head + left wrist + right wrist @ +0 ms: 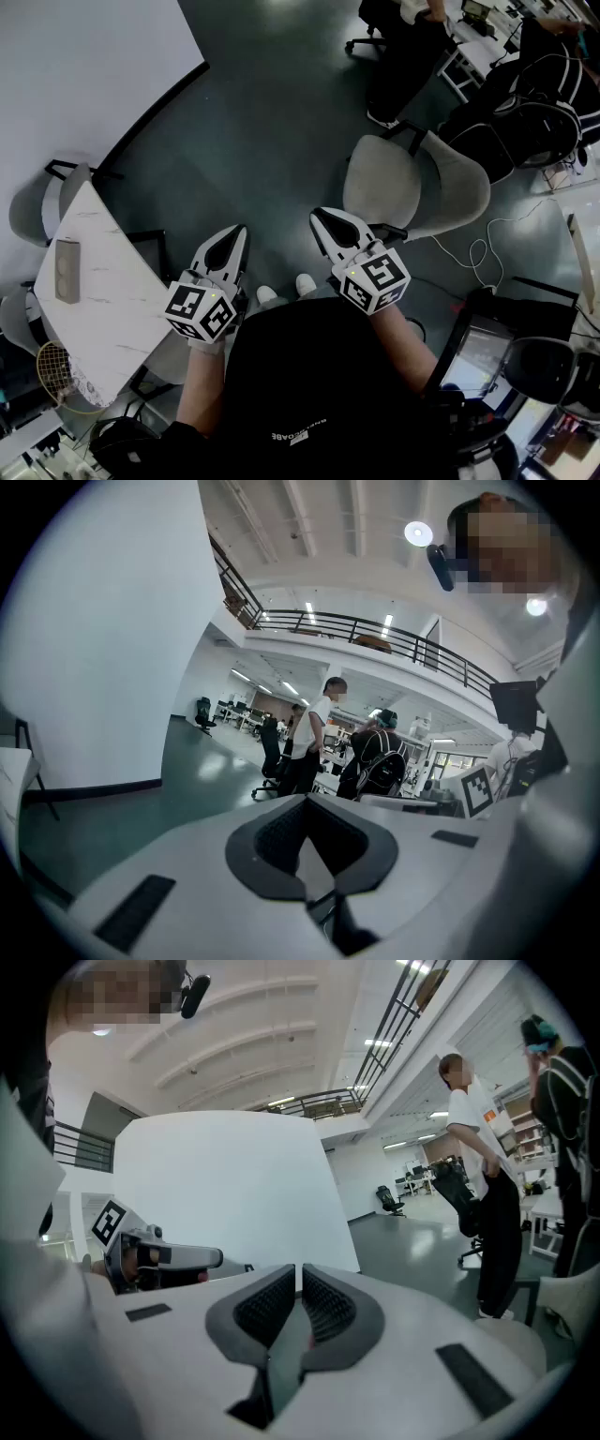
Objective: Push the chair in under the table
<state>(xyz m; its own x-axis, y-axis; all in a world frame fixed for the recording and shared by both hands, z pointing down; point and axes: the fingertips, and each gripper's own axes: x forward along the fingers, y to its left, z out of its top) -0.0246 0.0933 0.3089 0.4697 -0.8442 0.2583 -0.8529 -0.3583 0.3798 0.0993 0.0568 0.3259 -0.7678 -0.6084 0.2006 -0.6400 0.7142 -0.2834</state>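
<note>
Left claw pressed together, empty; right claw all but together, nothing in it either. The pale grey padded shell chair stands just beyond my right claw, untouched, well apart from the white marble-look desk on my left. Its legs are mostly hidden. Only the head view shows chair and desk whole

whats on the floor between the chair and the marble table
Head view: bare dark floor between chair and table, plus the person's white shoes; the left gripper and right gripper hover above it.
</note>
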